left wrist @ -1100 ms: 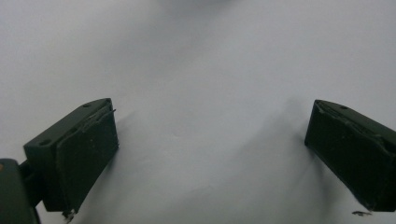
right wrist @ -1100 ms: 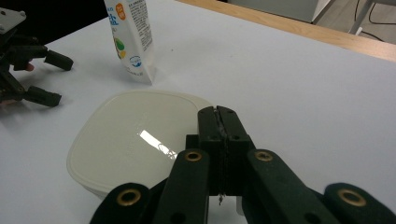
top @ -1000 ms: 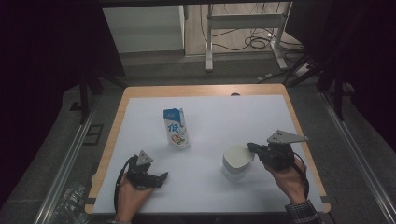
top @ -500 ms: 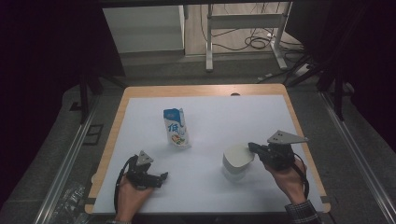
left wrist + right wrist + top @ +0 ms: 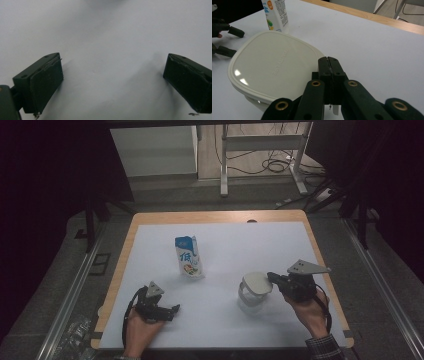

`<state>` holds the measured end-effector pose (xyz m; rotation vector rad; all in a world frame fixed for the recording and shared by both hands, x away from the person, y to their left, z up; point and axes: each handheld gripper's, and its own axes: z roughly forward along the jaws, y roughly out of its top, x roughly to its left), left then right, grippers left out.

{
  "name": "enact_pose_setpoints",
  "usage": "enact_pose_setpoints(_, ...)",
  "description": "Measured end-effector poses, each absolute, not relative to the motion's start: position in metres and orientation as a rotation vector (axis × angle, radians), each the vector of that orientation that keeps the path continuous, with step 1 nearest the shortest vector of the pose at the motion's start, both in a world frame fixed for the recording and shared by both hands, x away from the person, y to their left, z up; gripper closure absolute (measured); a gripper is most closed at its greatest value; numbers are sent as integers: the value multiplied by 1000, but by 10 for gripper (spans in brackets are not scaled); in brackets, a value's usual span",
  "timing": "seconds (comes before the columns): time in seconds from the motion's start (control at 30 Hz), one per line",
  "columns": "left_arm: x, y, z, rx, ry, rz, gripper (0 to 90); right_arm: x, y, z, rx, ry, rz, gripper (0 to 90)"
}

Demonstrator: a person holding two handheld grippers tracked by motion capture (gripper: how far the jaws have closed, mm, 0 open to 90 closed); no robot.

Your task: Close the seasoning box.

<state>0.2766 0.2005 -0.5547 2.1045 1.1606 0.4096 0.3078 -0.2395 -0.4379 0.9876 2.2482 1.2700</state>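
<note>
White sheet (image 5: 280,250) covers 1 wooden table (image 5: 210,217). 1 milk carton (image 5: 189,257) upright, centre-left. 1 lidded container (image 5: 254,291) near front-right; right gripper (image 5: 329,65) jaws fully closed w/ tip at lid rim, pinch unclear. Left gripper (image 5: 112,80) wide open, nothing betw jaws, front-left.

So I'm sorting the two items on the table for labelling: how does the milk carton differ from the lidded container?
The milk carton is tall and narrow, printed blue and white; the lidded container is squat, rounded and plain cream-white. The carton stands free toward the table's middle, untouched; the container sits at the right gripper, whose shut jaws meet its lid's edge. The carton has a folded gable top; the container a flat lid. Both stand upright on the white table.
</note>
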Motion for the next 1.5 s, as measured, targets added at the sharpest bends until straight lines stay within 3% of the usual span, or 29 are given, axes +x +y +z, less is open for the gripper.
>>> enact_pose_setpoints(1.2, 277, 200, -555, 2105, 1162, 411, 25, 316, -251, -455, 1029, 2267, 1291, 891)
enact_pose_setpoints(1.5, 277, 200, -554, 2109, 1163, 410, 26, 313, -261, -458, 1042, 2218, 1179, 763)
